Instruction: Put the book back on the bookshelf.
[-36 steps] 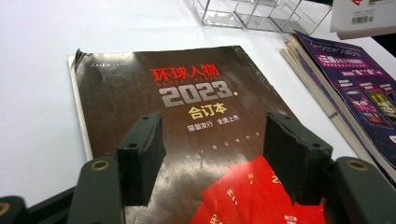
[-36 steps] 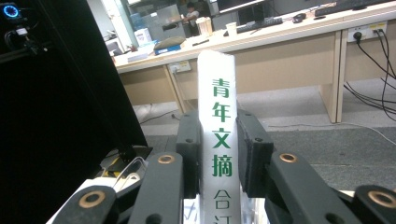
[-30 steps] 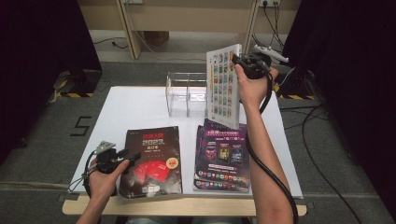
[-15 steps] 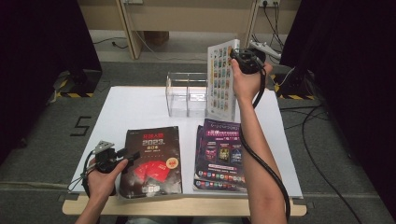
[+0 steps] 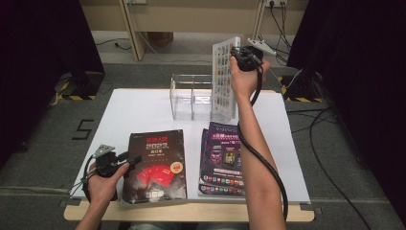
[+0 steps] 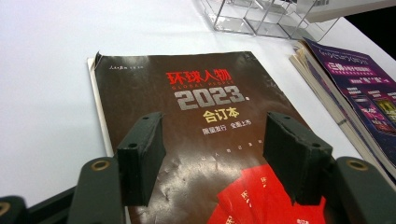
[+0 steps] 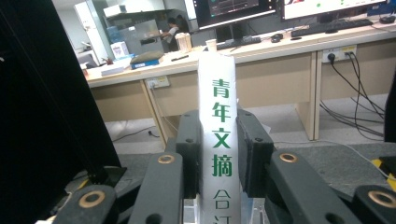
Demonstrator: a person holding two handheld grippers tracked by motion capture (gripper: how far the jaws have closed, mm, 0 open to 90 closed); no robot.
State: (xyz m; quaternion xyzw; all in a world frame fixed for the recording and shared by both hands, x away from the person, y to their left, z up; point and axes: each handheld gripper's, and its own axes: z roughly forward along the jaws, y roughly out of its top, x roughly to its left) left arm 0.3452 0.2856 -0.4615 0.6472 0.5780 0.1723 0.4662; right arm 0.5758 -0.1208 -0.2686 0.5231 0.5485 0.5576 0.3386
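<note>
My right gripper (image 5: 238,53) is shut on a thick white book (image 5: 224,79) and holds it upright over the right end of a clear acrylic rack (image 5: 194,97). In the right gripper view the book's white spine with green characters (image 7: 218,140) stands pinched between both pads. The book's lower edge sits at the rack's right compartment. My left gripper (image 5: 131,159) rests at the table's front left, open, jaws over the left edge of a dark book with "2023" on its cover (image 5: 156,163). In the left gripper view that dark book (image 6: 205,112) lies flat beneath the spread jaws.
A stack of purple magazines (image 5: 225,158) lies to the right of the dark book, and its edge (image 6: 355,88) shows in the left gripper view. The white table (image 5: 139,110) ends close behind the rack. Cables run on the floor at the right (image 5: 330,129).
My right gripper has carried the upright white book leftward and slightly down, toward the rack's right compartment. The left gripper has stayed where it was.
</note>
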